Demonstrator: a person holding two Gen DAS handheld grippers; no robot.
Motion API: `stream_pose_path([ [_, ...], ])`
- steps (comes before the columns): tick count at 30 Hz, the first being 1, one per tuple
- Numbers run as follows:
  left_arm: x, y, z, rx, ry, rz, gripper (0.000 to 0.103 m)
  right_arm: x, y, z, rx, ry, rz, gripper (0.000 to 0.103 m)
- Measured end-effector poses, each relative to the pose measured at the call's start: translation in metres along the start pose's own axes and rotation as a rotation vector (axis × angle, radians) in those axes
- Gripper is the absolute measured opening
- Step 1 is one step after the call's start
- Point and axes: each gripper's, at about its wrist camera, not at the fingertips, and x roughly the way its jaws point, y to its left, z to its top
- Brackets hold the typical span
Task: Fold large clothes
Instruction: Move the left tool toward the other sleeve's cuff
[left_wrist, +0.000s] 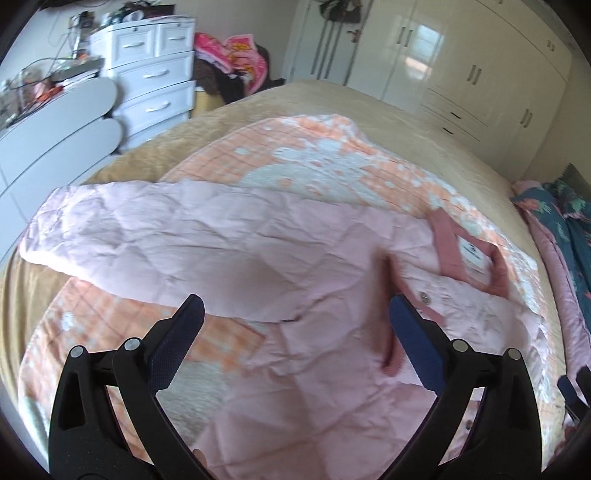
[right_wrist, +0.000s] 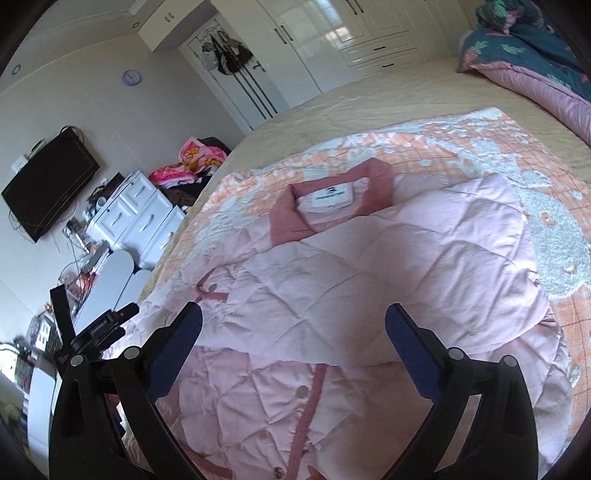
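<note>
Both grippers, left gripper (left_wrist: 295, 321) and right gripper (right_wrist: 293, 325), gape empty above the jacket (right_wrist: 332, 280), collar (right_wrist: 332, 199) pointing away.

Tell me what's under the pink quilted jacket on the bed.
The pink quilted jacket lies on an orange-and-white patterned blanket, itself over the beige bedspread. Whatever sits directly beneath the jacket's body is covered.

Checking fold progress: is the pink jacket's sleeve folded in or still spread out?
Folded in. One sleeve lies across the jacket front, below the collar, covering part of the button placket. Both grippers hover open, holding nothing.
</note>
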Motion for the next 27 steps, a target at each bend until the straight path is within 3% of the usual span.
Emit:
stream_pose_path([
  [15, -0.001, 0.058, 0.011, -0.09, 0.005, 0.079, 0.094, 0.031, 0.085, -0.013, -0.13, 0.049, 0.056, 0.099],
  [27, 0.001, 0.119, 0.012, -0.22, 0.043, 0.091, 0.094, 0.063, 0.155, -0.026, -0.263, 0.072, 0.065, 0.099],
])
